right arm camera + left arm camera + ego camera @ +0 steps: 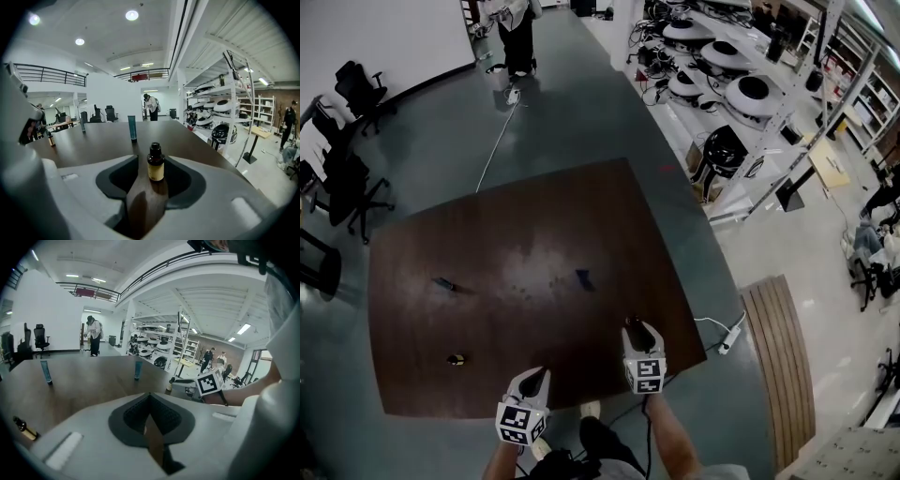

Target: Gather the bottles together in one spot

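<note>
A small brown dropper bottle [155, 164] stands upright on the dark wooden table [516, 244], between the fingers of my right gripper [151, 174], which is open and clear of it on both sides. In the head view that gripper [638, 328] sits near the table's front right edge. My left gripper [538, 375] is at the front edge, shut and empty, its tips [150, 397] meeting. A teal tube [582, 278] stands mid-table, a second tube [445, 283] at the left. Another brown bottle [456, 358] sits at the front left, also seen low in the left gripper view [24, 427].
Black office chairs [347, 178] stand left of the table. Metal shelving with round white machines [741, 89] runs along the right. A person [514, 33] stands far off. A power strip [731, 335] and a slatted wooden bench [783, 356] lie on the floor at right.
</note>
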{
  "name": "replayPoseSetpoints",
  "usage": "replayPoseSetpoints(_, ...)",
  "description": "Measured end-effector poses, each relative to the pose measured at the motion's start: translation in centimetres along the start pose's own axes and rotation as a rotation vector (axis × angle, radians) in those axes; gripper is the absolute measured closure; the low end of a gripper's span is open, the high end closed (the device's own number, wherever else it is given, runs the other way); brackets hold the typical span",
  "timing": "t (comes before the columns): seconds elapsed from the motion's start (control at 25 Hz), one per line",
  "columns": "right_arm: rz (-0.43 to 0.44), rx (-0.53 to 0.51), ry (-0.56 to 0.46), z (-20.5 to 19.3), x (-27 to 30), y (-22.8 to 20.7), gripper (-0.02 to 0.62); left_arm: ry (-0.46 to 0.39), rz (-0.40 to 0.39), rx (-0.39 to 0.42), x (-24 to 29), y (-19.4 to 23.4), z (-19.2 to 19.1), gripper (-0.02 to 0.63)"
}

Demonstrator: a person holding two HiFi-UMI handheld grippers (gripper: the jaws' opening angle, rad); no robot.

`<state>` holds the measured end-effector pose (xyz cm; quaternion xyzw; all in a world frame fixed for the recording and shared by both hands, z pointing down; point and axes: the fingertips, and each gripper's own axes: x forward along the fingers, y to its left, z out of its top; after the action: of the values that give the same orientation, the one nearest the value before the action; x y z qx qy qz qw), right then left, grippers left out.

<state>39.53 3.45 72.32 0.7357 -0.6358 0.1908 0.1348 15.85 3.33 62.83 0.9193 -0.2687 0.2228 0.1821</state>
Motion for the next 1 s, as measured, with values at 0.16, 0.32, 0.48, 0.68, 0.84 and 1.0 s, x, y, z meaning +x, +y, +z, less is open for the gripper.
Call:
replayPoseSetpoints(0.16,-0.006,-0.003,0.010,-0.3,1.5,-0.4,0.417,0.008,0.005,0.001,-0.1,0.0,-0.2,0.606)
replayPoseSetpoints(0.32,-0.036,-0.006,0.016,-0.9,2.4,-0.9,0.417,0.011,0.009,0.001,-0.3,0.2,-0.3,0.606)
replayPoseSetpoints(0.48,-0.042,-0.012,0.012,-0.3,2.2,-0.9,0.439,0.006,0.018,0.000,-0.5,0.5,-0.2,0.606)
replayPoseSetpoints(0.68,-0.055,-0.025,0.005,-0.9,2.3,-1.2,0.459,0.007,0.028,-0.003,-0.9,0.7,-0.5,0.606)
replayPoseSetpoints(0.84,-0.048,-0.032,0.002,-0.6,2.5,-1.3,0.460,0.001,0.030,-0.004,-0.9,0.5,-0.5,0.606)
replayPoseSetpoints(1.0,-0.024,-0.066,-0.039,0.5,1.8,-0.6,0.462,-0.007,0.036,-0.002,-1.3,0.1,-0.5,0.606)
